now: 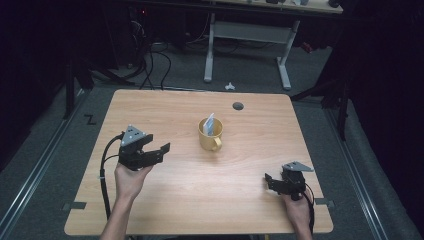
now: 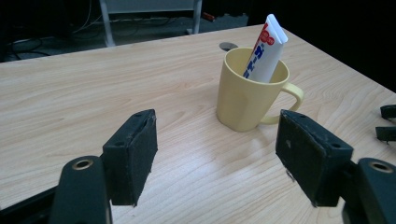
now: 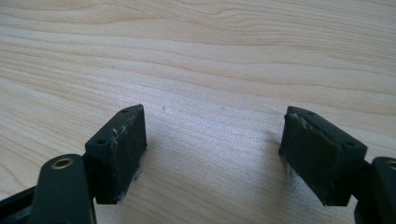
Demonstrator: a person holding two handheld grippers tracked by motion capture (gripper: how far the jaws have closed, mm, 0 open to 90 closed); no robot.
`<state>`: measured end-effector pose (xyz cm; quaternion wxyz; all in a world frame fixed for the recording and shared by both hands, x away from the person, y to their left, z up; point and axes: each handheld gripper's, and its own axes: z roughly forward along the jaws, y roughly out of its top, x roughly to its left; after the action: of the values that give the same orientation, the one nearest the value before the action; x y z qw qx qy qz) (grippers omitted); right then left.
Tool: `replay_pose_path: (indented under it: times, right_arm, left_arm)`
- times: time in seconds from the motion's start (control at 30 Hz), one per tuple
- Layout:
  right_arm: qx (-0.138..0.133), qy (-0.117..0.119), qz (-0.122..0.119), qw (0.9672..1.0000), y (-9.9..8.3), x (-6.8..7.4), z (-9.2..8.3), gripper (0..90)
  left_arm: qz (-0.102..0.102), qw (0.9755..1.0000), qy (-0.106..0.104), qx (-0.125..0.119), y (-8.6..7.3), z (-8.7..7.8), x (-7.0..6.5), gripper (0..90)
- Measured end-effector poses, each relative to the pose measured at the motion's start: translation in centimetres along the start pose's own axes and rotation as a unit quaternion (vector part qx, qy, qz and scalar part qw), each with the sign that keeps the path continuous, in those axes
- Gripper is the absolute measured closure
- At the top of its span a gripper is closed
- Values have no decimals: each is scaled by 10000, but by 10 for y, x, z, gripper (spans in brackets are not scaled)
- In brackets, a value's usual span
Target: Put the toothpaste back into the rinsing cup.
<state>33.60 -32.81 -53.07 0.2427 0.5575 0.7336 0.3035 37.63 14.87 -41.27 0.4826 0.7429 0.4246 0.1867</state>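
Observation:
A yellow mug (image 1: 210,136) stands upright near the middle of the wooden table (image 1: 250,155), its handle toward the person. A white toothpaste tube (image 1: 211,122) with red and blue print leans inside it. My left gripper (image 1: 159,145) hovers to the left of the mug and points at it, open, with nothing between its pads. In the left gripper view the mug (image 2: 245,98) and the tube (image 2: 267,46) stand a short way beyond the left gripper (image 2: 217,154). My right gripper (image 1: 269,180) rests low near the table's front right, open over bare wood (image 3: 215,70).
A round cable hole (image 1: 238,106) sits in the table behind the mug. A white desk frame (image 1: 247,35) stands on the floor beyond the far edge. The right gripper's jaw tips (image 2: 387,123) peek in at the left gripper view's right border.

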Motion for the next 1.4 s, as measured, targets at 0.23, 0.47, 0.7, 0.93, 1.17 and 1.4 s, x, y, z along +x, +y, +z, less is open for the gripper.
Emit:
replay_pose_path:
  times: [0.23, 0.47, 0.7, 0.93, 1.17, 1.4]
  right_arm:
    - [-1, 1, 2, 10000, 0, 0, 0, 226]
    - [-1, 4, 2, 10000, 0, 0, 0, 226]
    - [1, 1, 0, 10000, 0, 0, 0, 225]
    - [-1, 4, 4, 10000, 0, 0, 0, 225]
    - [-1, 3, 3, 10000, 0, 0, 0, 225]
    - [-1, 3, 3, 10000, 0, 0, 0, 225]
  left_arm:
    - [-53, 10000, 8, -1, -7, -2, 1, 299]
    - [-125, 9999, 19, 51, -15, -3, 4, 298]
    - [-170, 9998, 28, 102, -22, -3, 5, 292]
    - [-196, 9997, 46, 147, -28, -3, 7, 292]
    - [-238, 9995, 63, 184, -34, -3, 9, 293]
    - [-233, 9993, 112, 269, -40, -1, 9, 295]
